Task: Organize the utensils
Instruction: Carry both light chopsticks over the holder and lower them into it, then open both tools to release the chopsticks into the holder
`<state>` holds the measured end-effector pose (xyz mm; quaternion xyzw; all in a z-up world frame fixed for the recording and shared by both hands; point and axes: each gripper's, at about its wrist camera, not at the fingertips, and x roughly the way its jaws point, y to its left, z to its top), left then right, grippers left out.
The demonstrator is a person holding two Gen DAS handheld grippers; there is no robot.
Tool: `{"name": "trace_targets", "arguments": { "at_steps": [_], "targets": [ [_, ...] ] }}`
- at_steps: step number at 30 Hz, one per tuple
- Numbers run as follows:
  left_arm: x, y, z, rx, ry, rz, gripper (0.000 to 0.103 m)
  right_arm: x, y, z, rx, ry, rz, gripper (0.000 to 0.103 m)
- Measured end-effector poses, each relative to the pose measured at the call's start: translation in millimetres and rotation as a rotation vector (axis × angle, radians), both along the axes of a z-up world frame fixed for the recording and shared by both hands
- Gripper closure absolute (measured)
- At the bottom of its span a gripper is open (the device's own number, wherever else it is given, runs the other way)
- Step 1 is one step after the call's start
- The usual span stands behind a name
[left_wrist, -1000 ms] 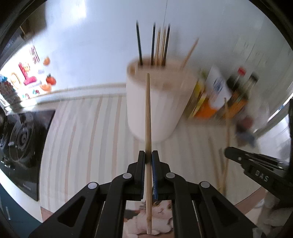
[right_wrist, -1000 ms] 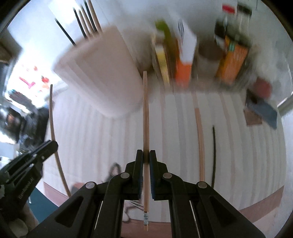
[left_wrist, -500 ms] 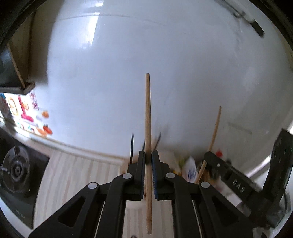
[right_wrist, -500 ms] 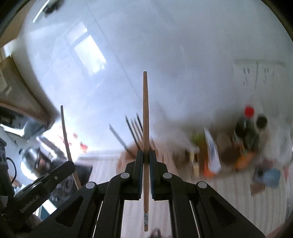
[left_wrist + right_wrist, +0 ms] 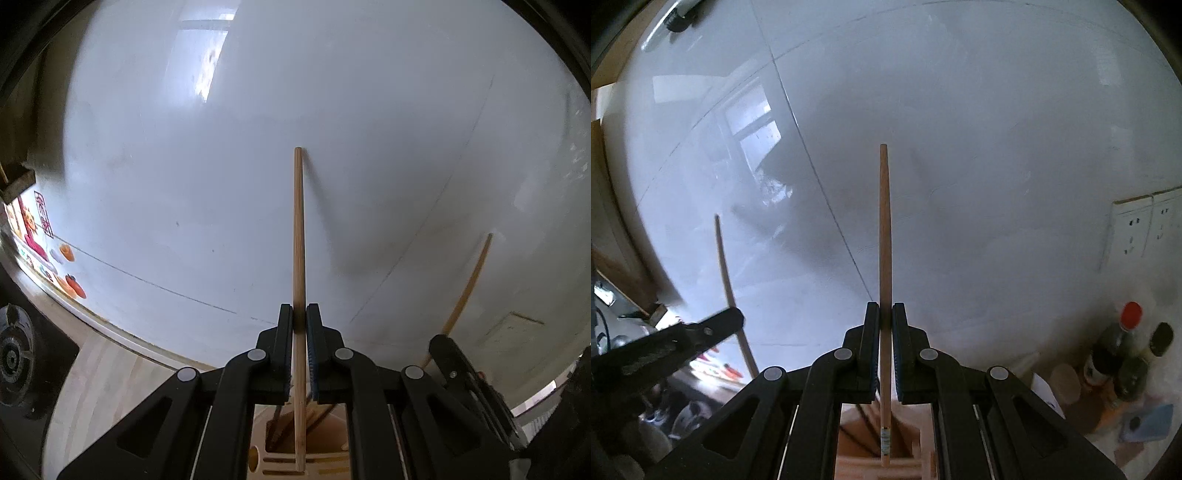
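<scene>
White wall point(image 5: 258, 166) filling most of both views; wall sockets point(image 5: 1134, 229) and sauce bottles point(image 5: 1108, 362) low at right of the wooden utensil holder point(image 5: 317, 443). Left gripper point(image 5: 300, 325) clamped on a bamboo chopstick point(image 5: 298, 258), upright, lower end just over the holder's slotted top. Right gripper point(image 5: 885, 321) pinched on a second chopstick point(image 5: 884, 240), banded end directly above the holder point(image 5: 860, 439).
</scene>
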<state>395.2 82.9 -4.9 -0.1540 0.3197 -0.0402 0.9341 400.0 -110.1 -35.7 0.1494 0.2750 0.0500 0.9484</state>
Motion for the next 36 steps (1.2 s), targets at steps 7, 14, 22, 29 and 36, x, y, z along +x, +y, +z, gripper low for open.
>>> {"name": "trace_targets", "arguments": {
  "at_steps": [7, 14, 22, 29, 36],
  "targets": [
    [1.7, -3.8, -23.0, 0.042, -0.027, 0.000, 0.098, 1.5, 10.8, -23.1, -0.040, -0.051, -0.006, 0.096],
    [-3.5, -13.1, -30.6, 0.079, -0.007, -0.026, 0.098, 3.9, 14.5, -34.1, -0.055, -0.047, 0.005, 0.096],
    [-6.1, -26.6, -37.8, 0.136, 0.066, -0.074, 0.098, -3.5, 17.4, -42.5, -0.052, -0.003, 0.039, 0.096],
    [-18.2, -28.0, -28.9, 0.141, 0.145, -0.133, 0.093, -5.3, 9.7, -42.8, -0.056, 0.062, 0.083, 0.095],
    [-55.9, -11.6, 8.0, 0.194, 0.107, -0.036, 0.013, -23.8, -13.2, -21.8, -0.009, 0.074, 0.069, 0.071]
  ]
}}
